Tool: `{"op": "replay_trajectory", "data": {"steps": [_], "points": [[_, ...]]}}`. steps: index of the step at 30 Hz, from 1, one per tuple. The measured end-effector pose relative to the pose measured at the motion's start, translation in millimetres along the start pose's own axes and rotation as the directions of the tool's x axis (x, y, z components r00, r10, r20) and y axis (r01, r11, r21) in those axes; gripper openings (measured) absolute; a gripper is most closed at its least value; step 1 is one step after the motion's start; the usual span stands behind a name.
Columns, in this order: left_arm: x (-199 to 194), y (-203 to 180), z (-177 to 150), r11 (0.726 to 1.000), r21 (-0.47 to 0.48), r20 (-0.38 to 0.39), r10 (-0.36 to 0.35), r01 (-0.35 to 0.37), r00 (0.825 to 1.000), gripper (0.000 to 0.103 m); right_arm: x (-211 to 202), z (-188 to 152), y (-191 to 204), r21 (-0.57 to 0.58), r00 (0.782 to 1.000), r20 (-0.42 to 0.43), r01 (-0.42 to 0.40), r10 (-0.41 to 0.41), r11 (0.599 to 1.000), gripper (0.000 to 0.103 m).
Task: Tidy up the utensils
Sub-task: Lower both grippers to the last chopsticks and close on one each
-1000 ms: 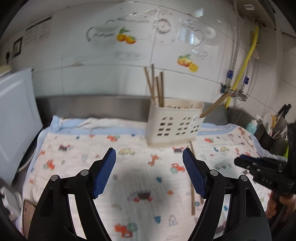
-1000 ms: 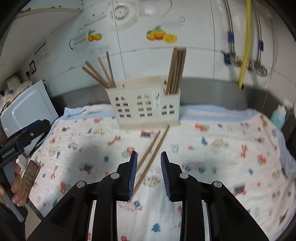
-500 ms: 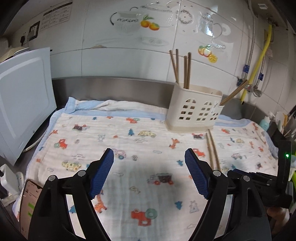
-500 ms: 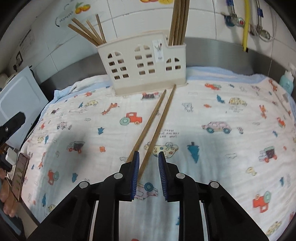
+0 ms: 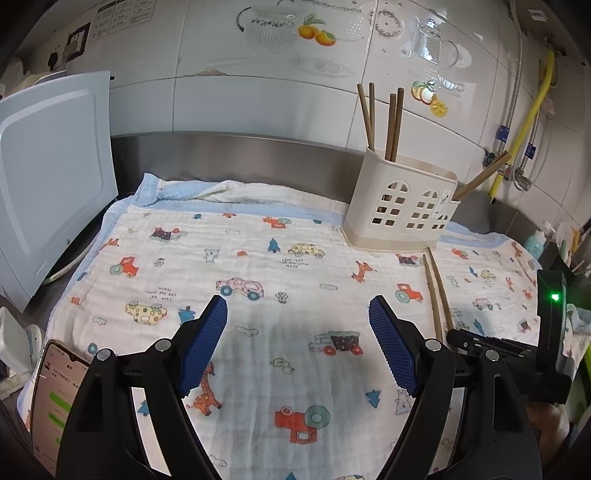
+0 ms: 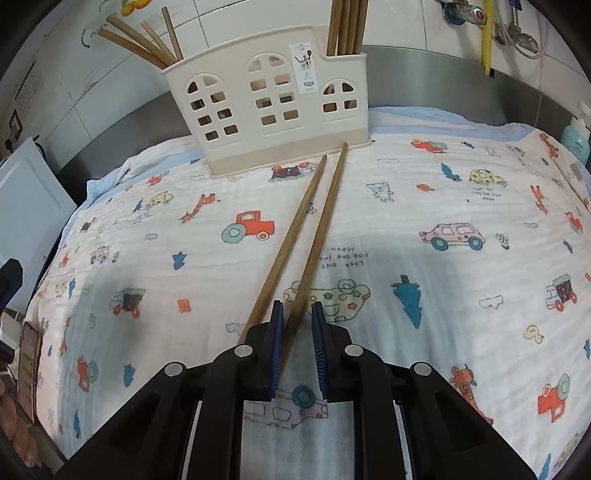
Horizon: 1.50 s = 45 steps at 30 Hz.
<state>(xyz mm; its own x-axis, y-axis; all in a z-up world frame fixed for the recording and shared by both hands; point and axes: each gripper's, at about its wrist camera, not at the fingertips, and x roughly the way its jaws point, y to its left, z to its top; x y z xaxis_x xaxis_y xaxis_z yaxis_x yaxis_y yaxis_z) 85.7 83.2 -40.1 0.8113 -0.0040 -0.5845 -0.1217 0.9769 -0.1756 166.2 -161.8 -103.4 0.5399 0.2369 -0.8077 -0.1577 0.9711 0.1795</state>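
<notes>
White tiled wall (image 5: 258, 110) w/ fruit & dishware decals (image 5: 314, 31) behind; stainless backsplash strip (image 5: 229, 151) along its base. Counter (image 5: 55, 291) covered by a white cloth (image 5: 295, 266) w/ cartoon cars, blue border. White appliance (image 5: 48, 177) at left edge. Yellow hose (image 5: 532, 110) & metal flex pipes (image 5: 515, 92) on wall at right; teal bottle (image 5: 535, 242) in far right corner. Even, bright light.

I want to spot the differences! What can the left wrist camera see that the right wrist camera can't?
Only the left wrist view shows the left gripper, its jaws wide apart over bare cloth. Only the right wrist view shows the right gripper with its jaws around one loose chopstick, not yet closed. Both show the cream holder, the second loose chopstick, the cartoon cloth and a phone.
</notes>
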Motion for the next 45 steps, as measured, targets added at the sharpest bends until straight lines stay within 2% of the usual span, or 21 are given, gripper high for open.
{"op": "replay_trajectory", "data": {"steps": [9,13,23,32,36,45], "points": [[3,0,-4,1.000,-0.009,-0.010,-0.003,0.003,1.000,0.079,4,-1,16,-0.059,0.994,0.015,0.112,-0.111,0.992,0.011],[3,2,-5,1.000,-0.015,-0.015,-0.002,0.002,1.000,0.079,4,-2,17,-0.065,0.992,0.016,0.127,-0.127,0.990,0.010],[0,-4,-9,1.000,-0.007,-0.023,-0.022,0.022,1.000,0.079,-11,-2,5,-0.037,0.991,0.051,0.123,-0.121,0.992,0.008],[0,-37,-22,0.995,0.043,-0.050,-0.083,0.085,0.995,0.079,-40,-8,-16,-0.024,0.989,0.105,0.107,-0.104,0.994,0.007],[6,-59,-31,0.987,0.088,-0.080,-0.128,0.135,0.989,0.078,-48,-13,-25,-0.014,0.989,0.118,0.089,-0.086,0.996,0.007],[34,-99,-46,0.971,0.126,-0.177,-0.178,0.202,0.968,0.075,-69,-20,-44,0.006,0.987,0.153,0.050,-0.051,0.999,0.006]]}}
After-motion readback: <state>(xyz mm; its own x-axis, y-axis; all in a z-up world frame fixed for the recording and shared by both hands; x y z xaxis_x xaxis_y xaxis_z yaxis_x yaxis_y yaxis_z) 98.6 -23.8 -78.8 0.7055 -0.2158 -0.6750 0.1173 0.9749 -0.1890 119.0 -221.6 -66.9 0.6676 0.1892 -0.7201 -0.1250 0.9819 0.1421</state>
